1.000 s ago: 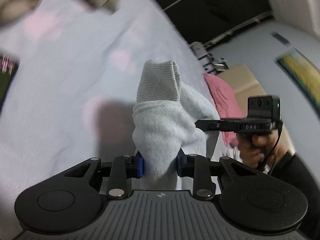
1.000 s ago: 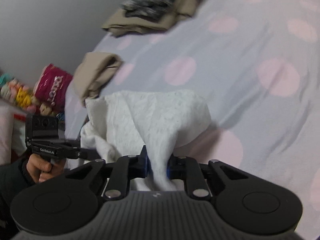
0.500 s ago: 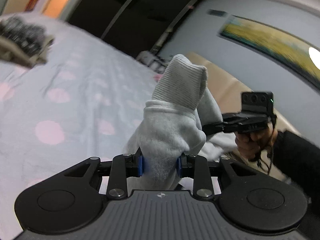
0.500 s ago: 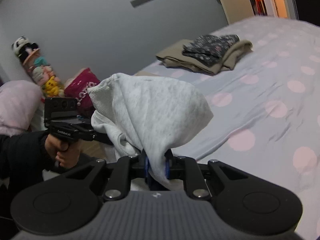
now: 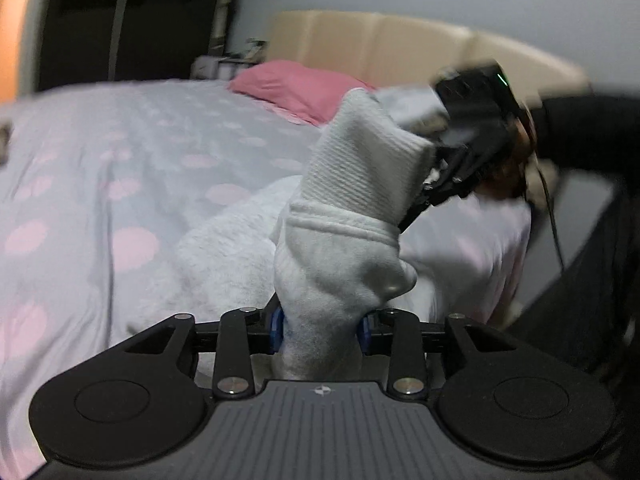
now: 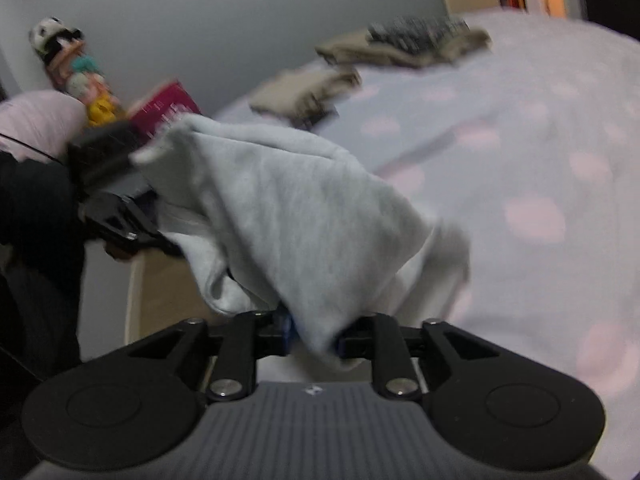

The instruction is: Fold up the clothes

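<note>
A: Left view first. Why grip there?
B: My left gripper has been easing wider, yet its fingers pinch the grey sweatshirt at its ribbed cuff; cloth trails ahead onto the bed, open beyond.

A: Right view?
B: My right gripper, also loosening, clamps the sweatshirt's other end; folded clothes lie far ahead.
</note>
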{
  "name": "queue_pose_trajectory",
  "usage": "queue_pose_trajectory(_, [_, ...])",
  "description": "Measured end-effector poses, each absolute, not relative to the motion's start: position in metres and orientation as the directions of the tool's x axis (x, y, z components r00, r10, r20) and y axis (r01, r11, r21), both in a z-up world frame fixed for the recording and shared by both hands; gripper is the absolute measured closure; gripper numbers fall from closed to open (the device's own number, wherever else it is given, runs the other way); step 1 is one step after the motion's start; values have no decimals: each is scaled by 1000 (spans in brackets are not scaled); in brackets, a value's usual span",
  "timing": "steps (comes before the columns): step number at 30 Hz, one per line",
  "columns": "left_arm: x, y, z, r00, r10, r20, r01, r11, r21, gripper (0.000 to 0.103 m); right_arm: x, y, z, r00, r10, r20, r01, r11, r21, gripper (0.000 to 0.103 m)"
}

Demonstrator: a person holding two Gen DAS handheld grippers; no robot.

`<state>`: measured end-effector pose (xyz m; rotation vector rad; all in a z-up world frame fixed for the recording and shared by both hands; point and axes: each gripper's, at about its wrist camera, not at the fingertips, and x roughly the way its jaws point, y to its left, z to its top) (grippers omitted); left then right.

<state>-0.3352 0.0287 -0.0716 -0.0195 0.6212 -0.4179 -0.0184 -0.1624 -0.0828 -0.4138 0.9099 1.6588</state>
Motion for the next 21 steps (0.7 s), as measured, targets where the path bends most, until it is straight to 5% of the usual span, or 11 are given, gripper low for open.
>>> queue_pose_trajectory(4, [-335,9,-74,736,-316,-599,368,929,-38,64,-8,-174,-73,-341,610,-716,-905,-6,425,50])
queue_pose_trajectory(6, [-334,8,-75,736,-297,-608,349,937,-36,63,1,-184,-62,-366,602,-710,-885,11,466,46])
queue_pose_trajectory(17, [-353,-9,-80,740,-261,-619,401,911,96,60,4,-208,22,-361,816,-451,-846,-84,527,40])
queue_pose_trajectory(21, [-352,-10,-78,730,-258,-633,402,911,92,60,-15,-162,0,-294,753,-589,-897,-5,442,43])
